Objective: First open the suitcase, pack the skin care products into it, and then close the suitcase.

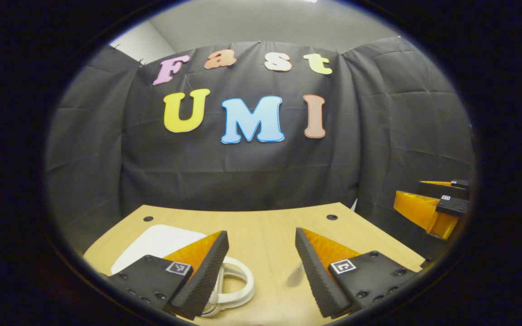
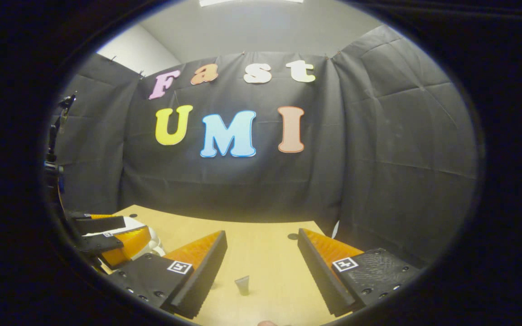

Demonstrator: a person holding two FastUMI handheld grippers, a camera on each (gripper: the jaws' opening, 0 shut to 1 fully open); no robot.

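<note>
While both tools hang above the counter (image 1: 261, 226) with nothing between their fingers, no step of the task appears to be under way. In the left gripper view, the left tool (image 1: 261, 267) stands wide open, its two fingers spread well apart and gripping nothing. At 7 o'clock from its own camera, partly behind the left finger, lies the white suitcase (image 1: 159, 242) flat on the counter, with its looped white handle (image 1: 236, 285) pointing toward the tool. The lid looks closed, though much of the case is hidden. At 3 o'clock in this view, the right tool (image 1: 442, 199) shows farther off, beyond the counter's edge.

In the right gripper view, the right tool (image 2: 261, 267) is likewise fully open and empty. Directly between its fingers, toward 6 o'clock, a small tube of skin care product (image 2: 242, 285) stands on the counter, cap down, apart from both fingers. At 8 o'clock the left tool shows over part of the white suitcase.

Judged from this layout, the task is at its beginning: the suitcase has yet to be opened, the tube has yet to be packed, and closing comes last. Whether further products lie elsewhere cannot be told.
</note>
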